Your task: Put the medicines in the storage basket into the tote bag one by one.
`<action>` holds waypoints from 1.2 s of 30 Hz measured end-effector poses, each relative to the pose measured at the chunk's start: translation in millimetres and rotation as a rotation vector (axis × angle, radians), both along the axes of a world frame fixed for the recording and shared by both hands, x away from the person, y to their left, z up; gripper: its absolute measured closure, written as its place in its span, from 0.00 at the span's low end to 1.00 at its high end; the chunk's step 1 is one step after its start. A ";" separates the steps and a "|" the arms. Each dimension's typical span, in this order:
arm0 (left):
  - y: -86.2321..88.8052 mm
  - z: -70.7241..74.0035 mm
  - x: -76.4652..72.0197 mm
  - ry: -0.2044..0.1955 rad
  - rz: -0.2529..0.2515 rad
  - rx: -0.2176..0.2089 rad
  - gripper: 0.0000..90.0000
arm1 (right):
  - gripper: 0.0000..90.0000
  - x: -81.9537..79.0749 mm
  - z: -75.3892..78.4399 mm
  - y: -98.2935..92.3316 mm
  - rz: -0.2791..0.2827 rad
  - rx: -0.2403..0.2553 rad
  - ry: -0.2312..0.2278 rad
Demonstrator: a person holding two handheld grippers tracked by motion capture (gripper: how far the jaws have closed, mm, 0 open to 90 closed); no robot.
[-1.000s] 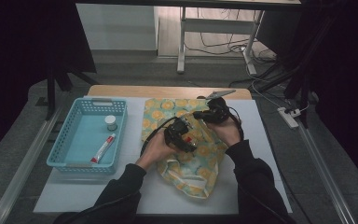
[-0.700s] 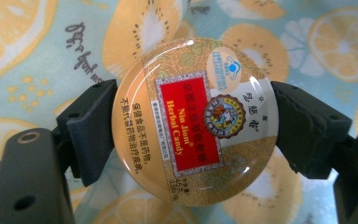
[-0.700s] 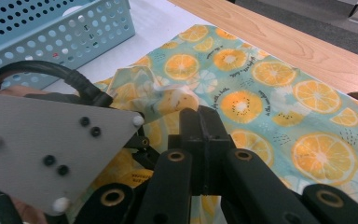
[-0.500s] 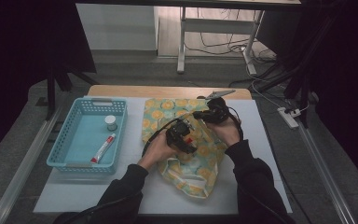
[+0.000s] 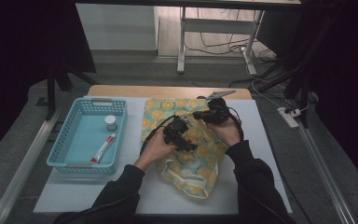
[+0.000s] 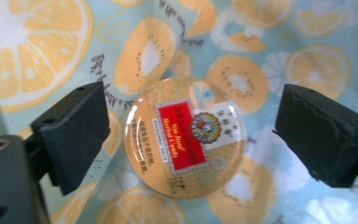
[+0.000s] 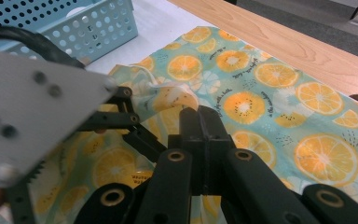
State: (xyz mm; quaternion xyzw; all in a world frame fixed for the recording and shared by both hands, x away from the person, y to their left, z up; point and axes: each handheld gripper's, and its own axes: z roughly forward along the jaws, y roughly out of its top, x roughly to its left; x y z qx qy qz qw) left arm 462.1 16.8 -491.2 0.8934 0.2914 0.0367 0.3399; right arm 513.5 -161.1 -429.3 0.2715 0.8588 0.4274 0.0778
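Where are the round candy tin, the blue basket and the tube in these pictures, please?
candy tin [image 6: 185, 137], left gripper view, red label.
blue basket [image 5: 60, 156], high view, left rim.
tube [image 5: 103, 148], high view, middle.

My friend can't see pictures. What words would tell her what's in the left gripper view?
A round candy tin with a red label lies on cloth printed with orange slices. The left gripper has just been opening, and its two black jaws stand apart on either side of the tin without touching it.

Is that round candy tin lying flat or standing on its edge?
Lying flat. In the left gripper view the candy tin shows its whole round, labelled face resting on the orange-print cloth, between the left hand-held gripper's open jaws, which have just been opening.
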 end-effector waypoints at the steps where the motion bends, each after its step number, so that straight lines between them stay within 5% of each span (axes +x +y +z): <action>1: 1.4 2.3 -1.2 0.007 -0.004 -0.014 0.09 | 1.00 -0.2 0.2 0.0 0.000 0.001 0.000; 7: 13.1 11.9 -9.0 0.013 -0.001 -0.085 0.03 | 1.00 -1.6 1.0 -1.5 0.006 0.003 -0.005; 14: 29.5 21.6 -16.8 -0.004 0.005 -0.111 0.02 | 1.00 -2.6 0.7 -2.9 0.006 0.002 -0.004; 23: 52.1 31.5 -25.1 0.034 0.004 -0.165 0.01 | 1.00 -4.7 1.4 -1.7 0.015 -0.004 -0.007; 36: 86.0 44.1 -40.0 0.000 0.054 -0.187 0.00 | 1.00 -6.5 0.7 -5.0 0.013 -0.004 -0.008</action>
